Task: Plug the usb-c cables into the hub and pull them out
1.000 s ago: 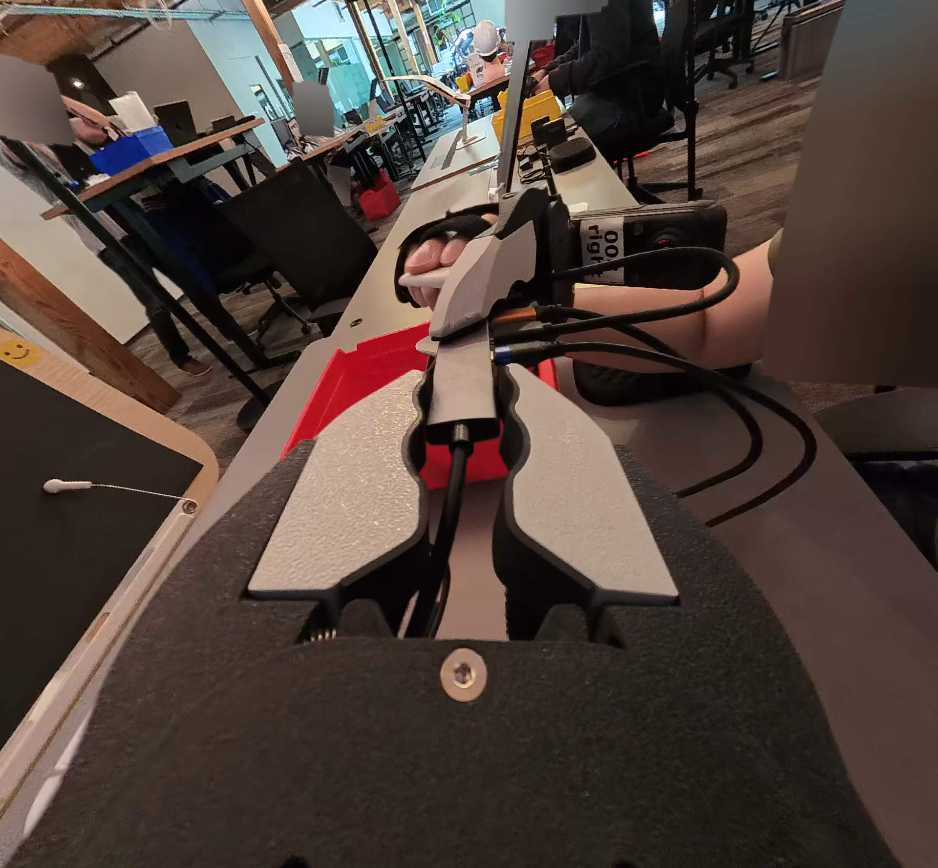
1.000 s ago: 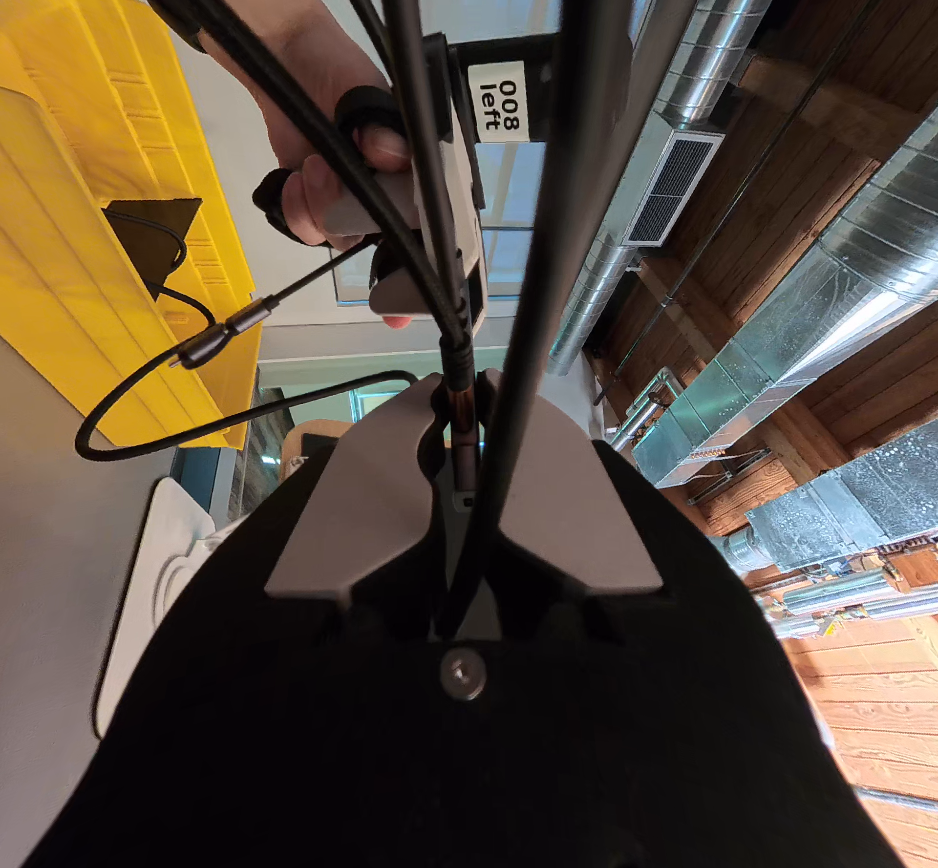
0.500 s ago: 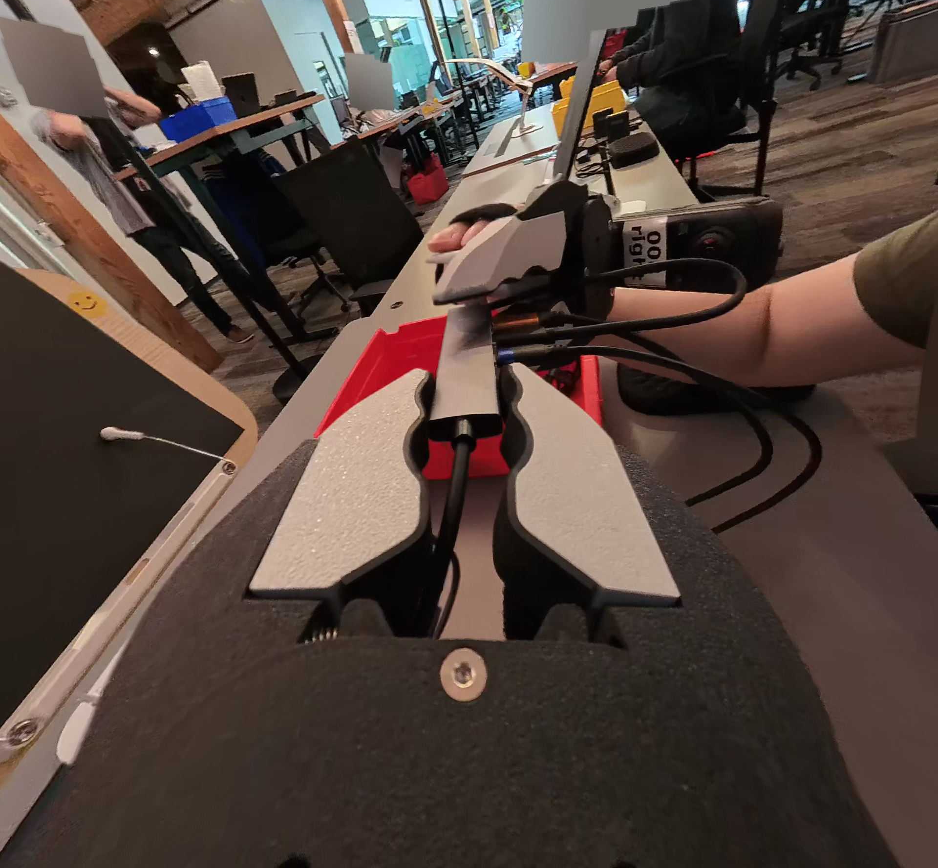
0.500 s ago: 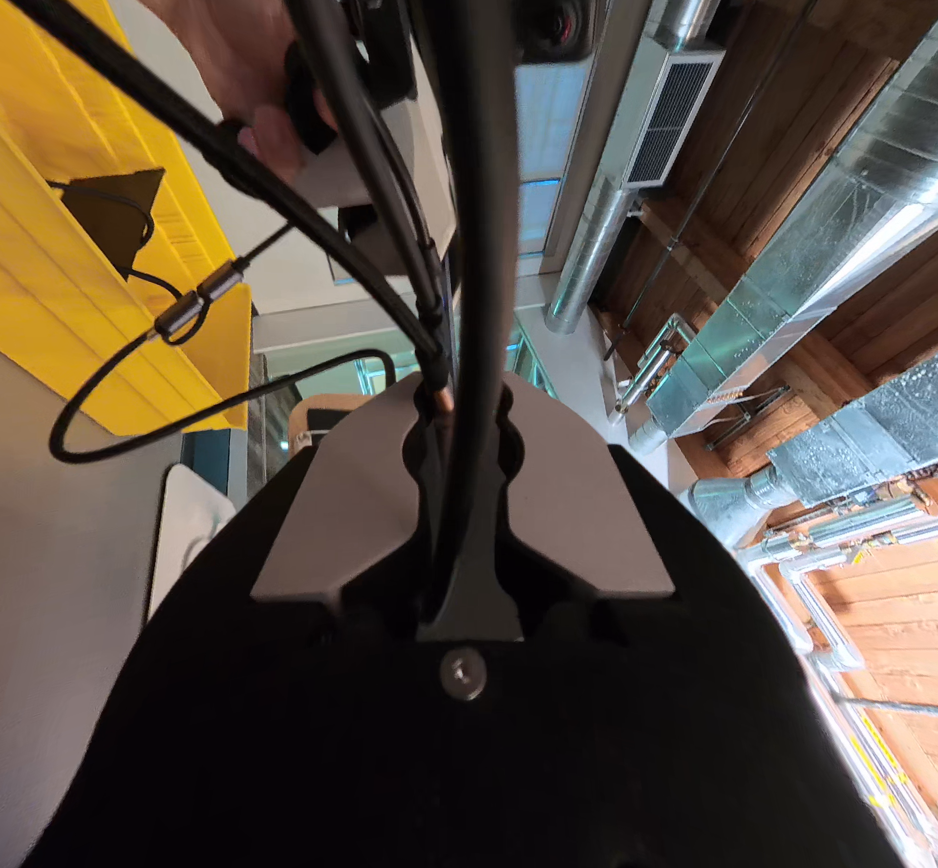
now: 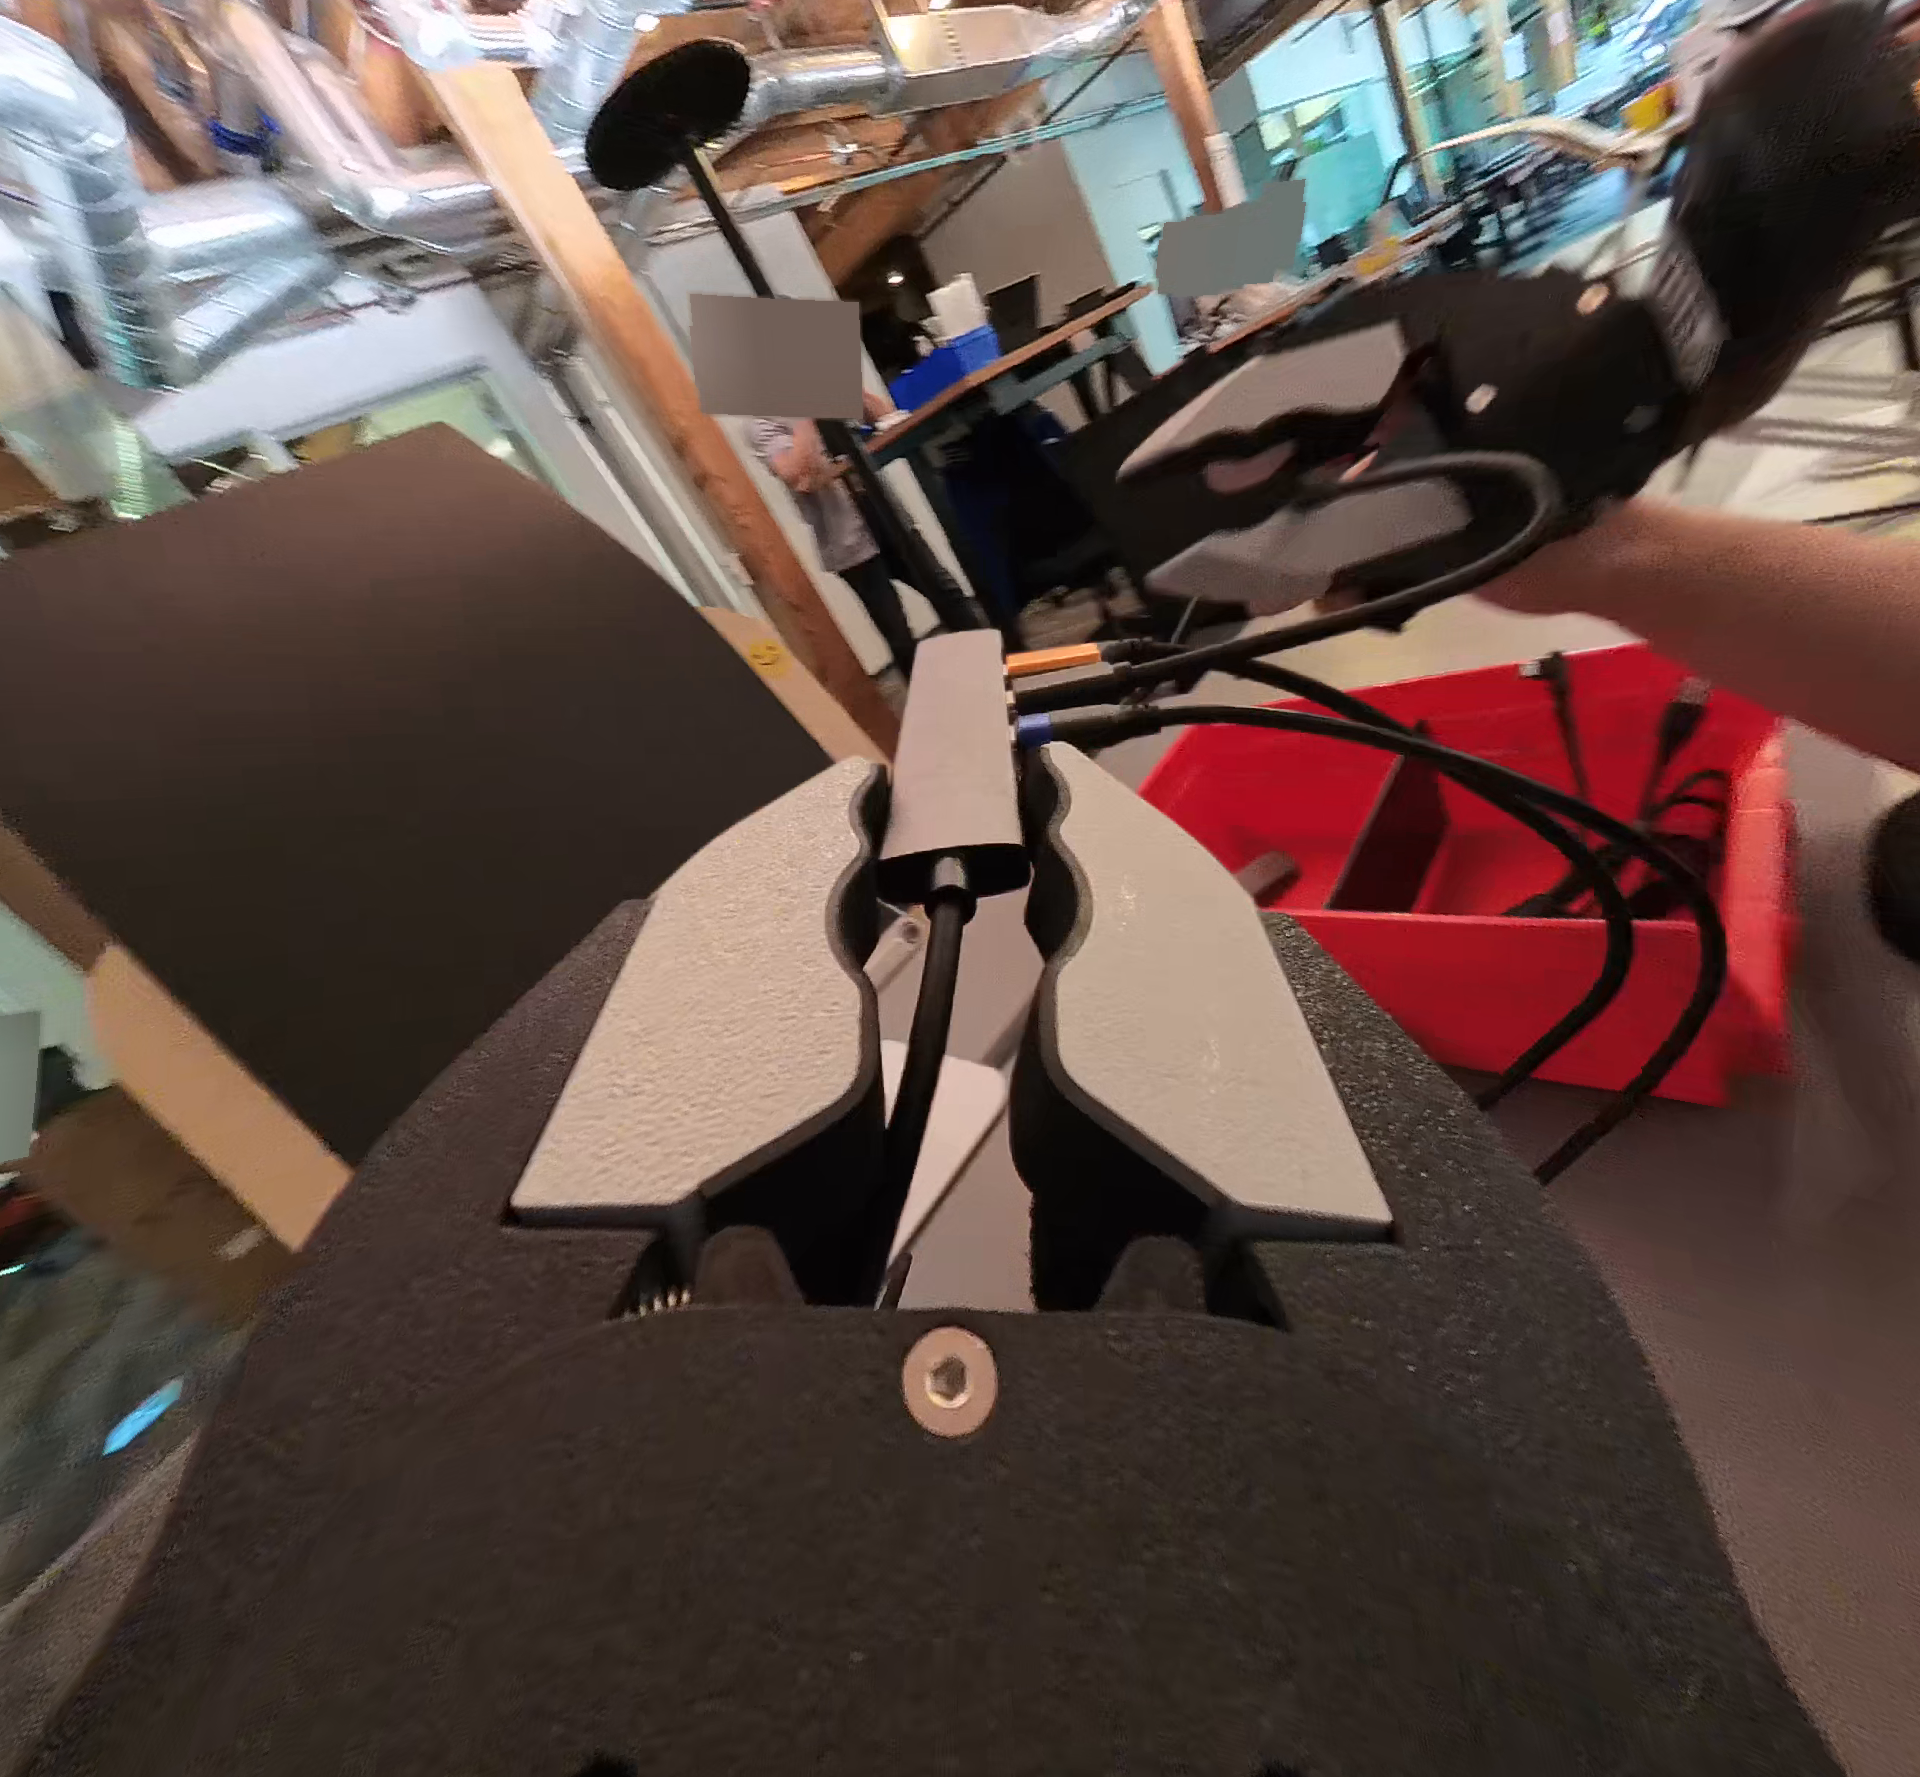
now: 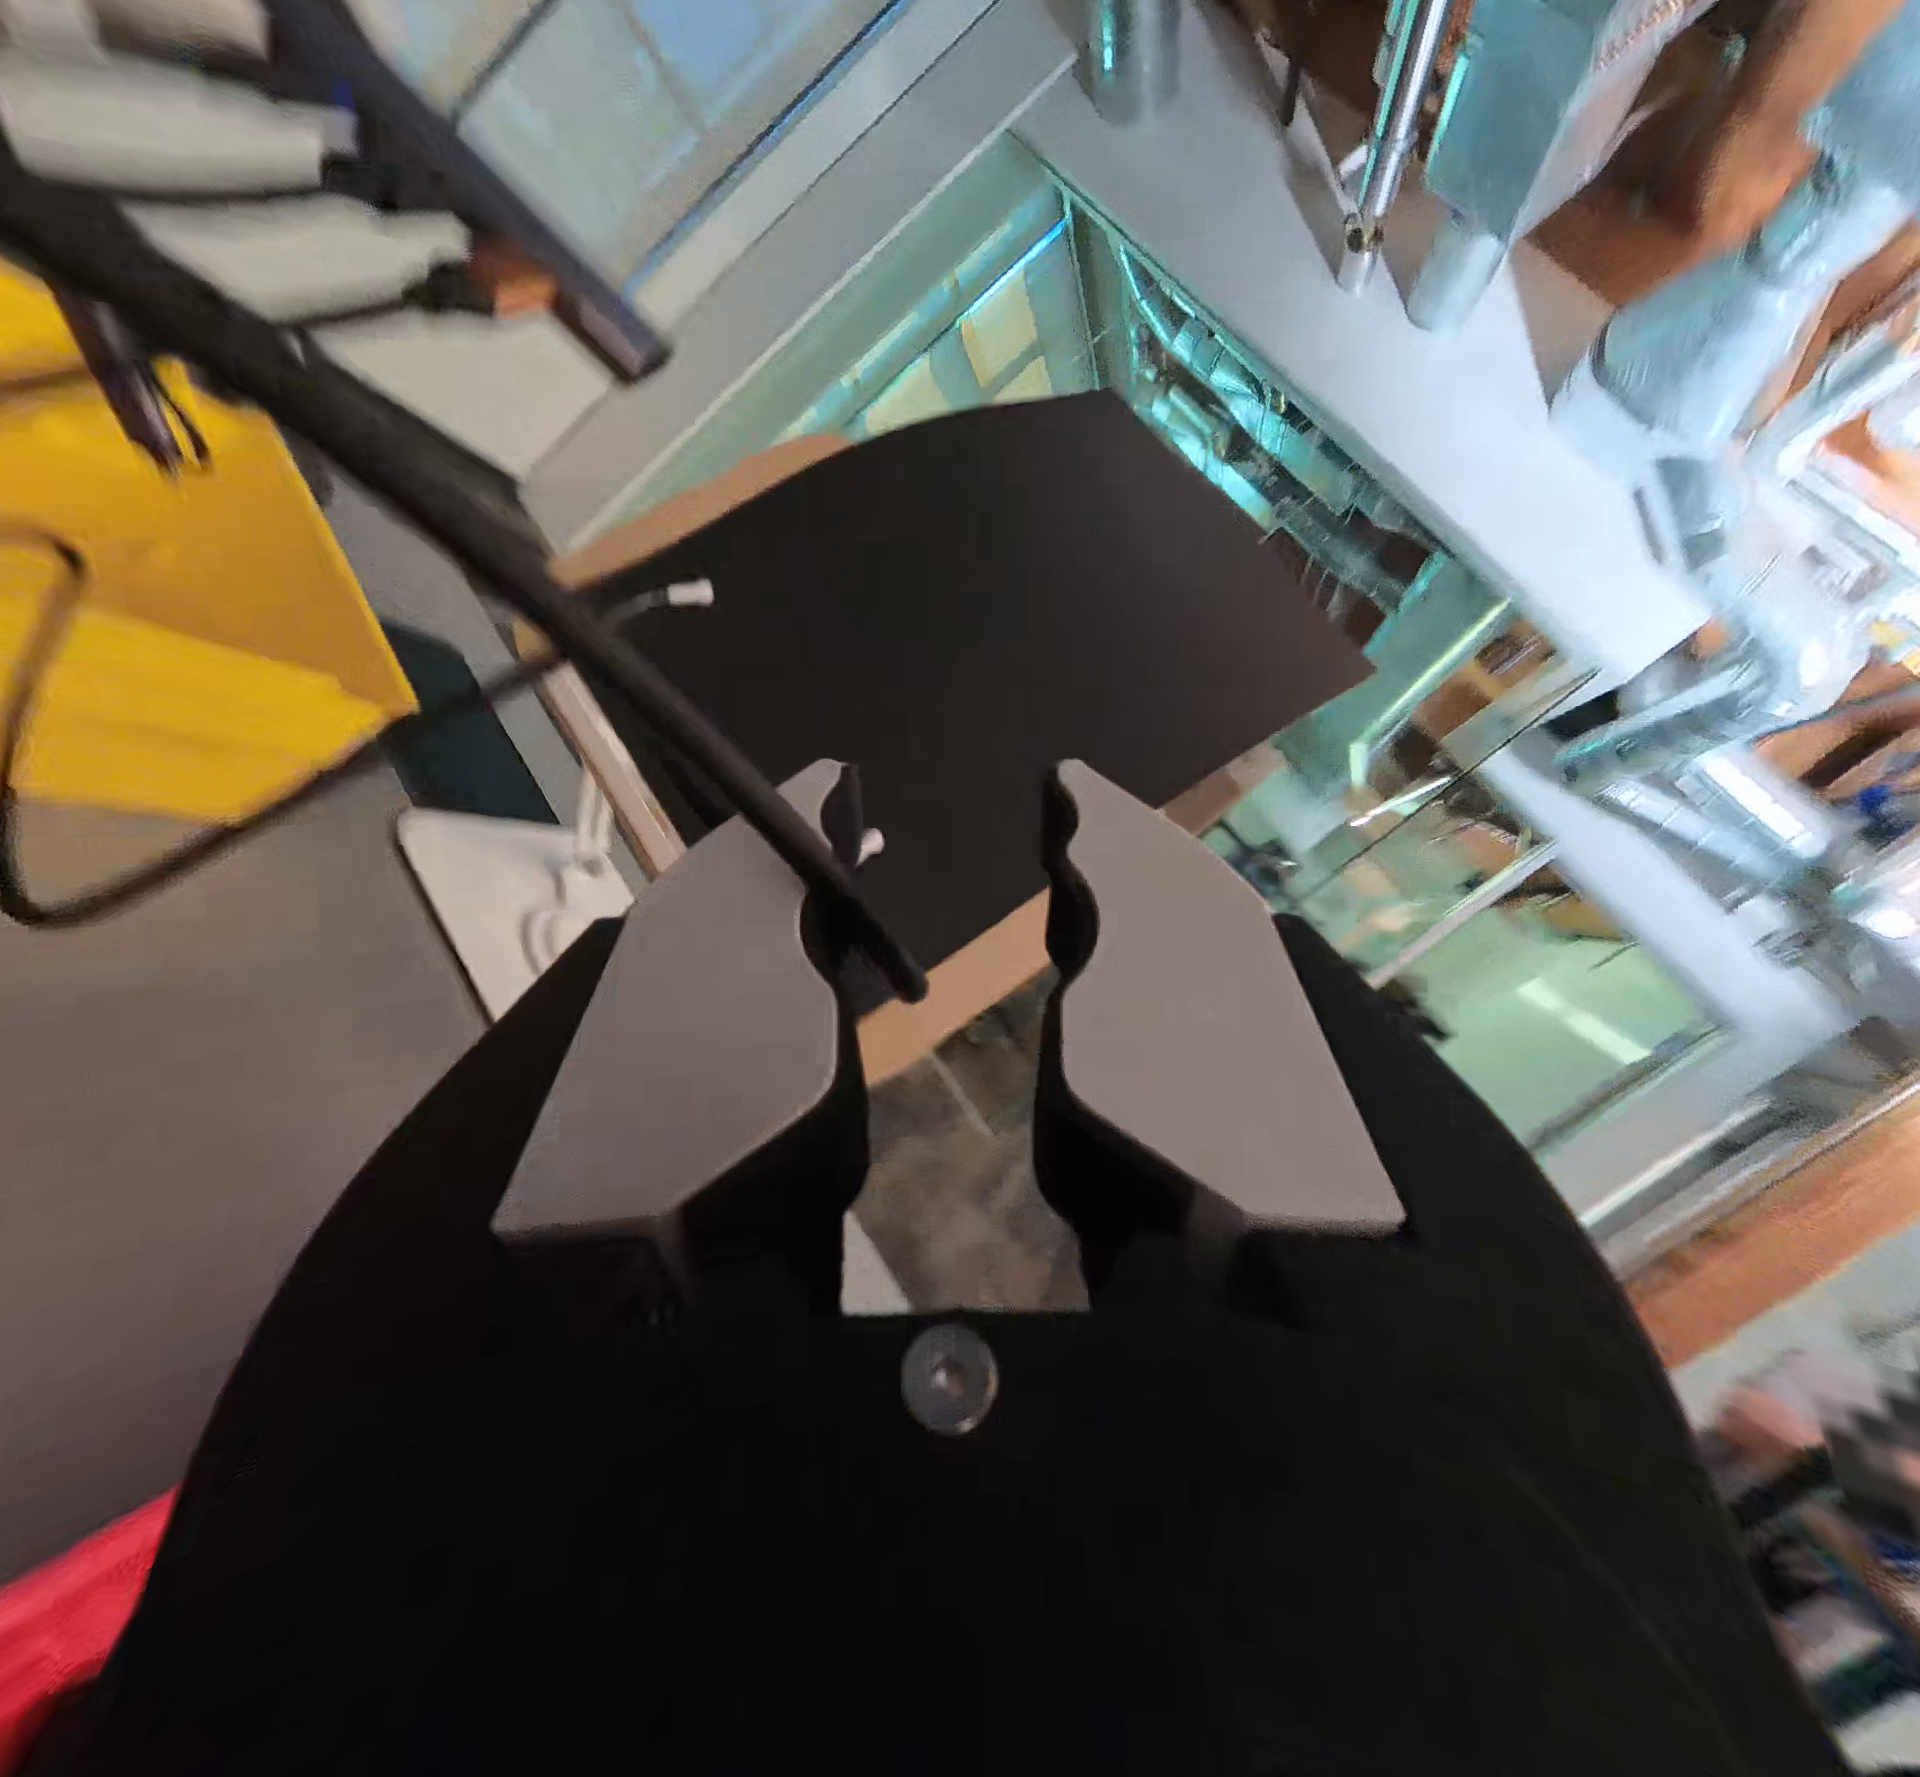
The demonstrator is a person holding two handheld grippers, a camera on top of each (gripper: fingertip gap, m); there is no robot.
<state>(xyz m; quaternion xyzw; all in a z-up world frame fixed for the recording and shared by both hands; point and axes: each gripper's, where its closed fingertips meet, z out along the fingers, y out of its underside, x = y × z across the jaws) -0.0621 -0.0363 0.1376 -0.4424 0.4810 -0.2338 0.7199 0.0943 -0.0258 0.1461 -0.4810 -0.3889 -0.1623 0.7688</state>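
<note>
Left fingers: the left gripper (image 5: 954,777) is clamped on the grey hub (image 5: 951,751), which stands up between the two grey pads, held off the table.
Right fingers: the right gripper (image 6: 948,782) is spread apart with nothing between the tips; a thin black cable (image 6: 727,771) only crosses its left finger (image 6: 717,1000).
Hub ports: an orange plug (image 5: 1051,659), a dark plug (image 5: 1070,686) and a blue-collared plug (image 5: 1039,728) sit in the hub's right side.
Hub tail: its own black lead (image 5: 925,1000) drops between the fingers and is lost under the gripper body.
Hard to make out: the right wrist view is smeared by motion; there the hub shows only as a blurred dark bar at upper left.
Around: a red bin (image 5: 1507,948) with spare cables lies behind the looping cords; a yellow bin (image 6: 156,647) and a black board (image 5: 343,771) stand nearby.
In the way: the cords arc across the red bin, hiding part of its inside.
</note>
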